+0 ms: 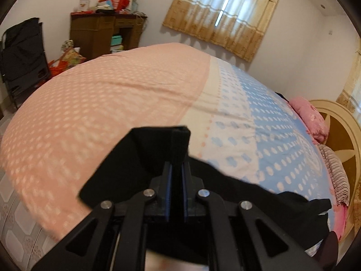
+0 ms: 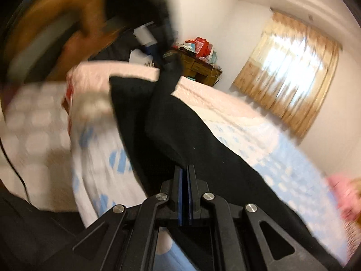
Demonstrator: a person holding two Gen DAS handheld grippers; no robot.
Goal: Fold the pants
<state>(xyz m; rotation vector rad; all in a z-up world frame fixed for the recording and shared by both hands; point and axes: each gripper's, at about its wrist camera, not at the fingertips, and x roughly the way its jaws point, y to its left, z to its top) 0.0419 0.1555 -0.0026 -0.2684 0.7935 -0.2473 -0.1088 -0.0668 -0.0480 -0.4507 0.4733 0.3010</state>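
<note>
Black, soft, matte fabric pants (image 1: 135, 162) held off the bed by both tools. The left gripper (image 1: 177, 169) has its jaws drawn narrow on a thick, doubled, hem-like edge that stands up between the blue-padded fingers (image 1: 168, 180); from there a flat panel spreads to the left of the jaws and a looser, rumpled length trails off to their right. The right gripper (image 2: 184, 169) likewise pinches the cloth with jaws nearly together; ahead of them the pants run as a long taut band toward the other tool, blurred at the far end. Judged from this, the task is at an early stage: the garment is lifted and stretched, with no finished fold lying on the bed, so laying it down, doubling it and smoothing remain. Beyond and below the jaws lies the quilted bedspread (image 1: 101, 94), peach with pale dots on one part and blue and white with dots on the other, lightly creased. A pink floral pillow (image 1: 312, 117) and a cream wooden headboard (image 1: 338, 135) stand far right of the left jaws.
</note>
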